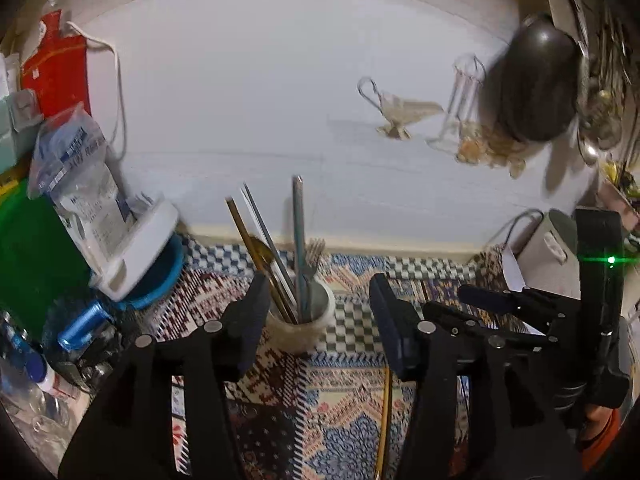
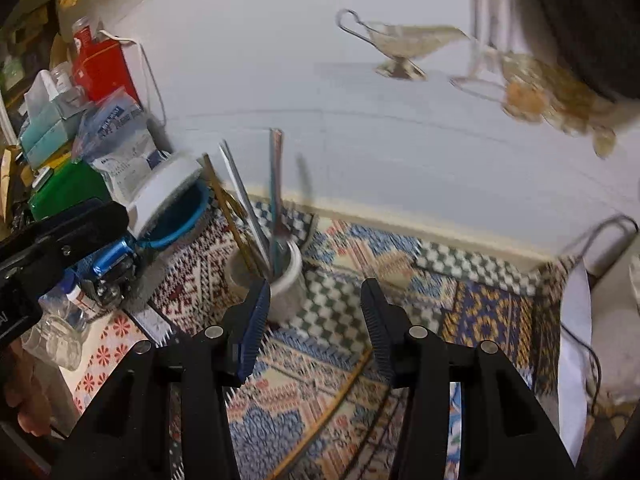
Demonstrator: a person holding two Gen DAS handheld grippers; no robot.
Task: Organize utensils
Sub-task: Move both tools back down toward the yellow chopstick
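Note:
A white cup [image 1: 304, 330] stands on the patterned cloth [image 1: 352, 392] and holds several utensils: chopsticks [image 1: 256, 240], a metal straw [image 1: 299, 232] and a fork [image 1: 314, 256]. My left gripper [image 1: 320, 312] is open, its fingers astride the cup's near side. The right gripper shows at the right of the left wrist view [image 1: 480, 300]. In the right wrist view the cup [image 2: 280, 280] stands just ahead of the left finger of my open, empty right gripper [image 2: 316, 300]. A gold chopstick [image 2: 332, 404] lies on the cloth below the fingers; it also shows in the left wrist view [image 1: 386, 412].
Clutter is piled at the left: a blue mug with a white lid [image 1: 148, 264], a plastic bag [image 1: 80, 184], a green box [image 1: 32, 264], a red bag [image 1: 60, 68]. A white wall [image 1: 280, 100] rises behind. A white appliance [image 1: 548, 256] stands at the right.

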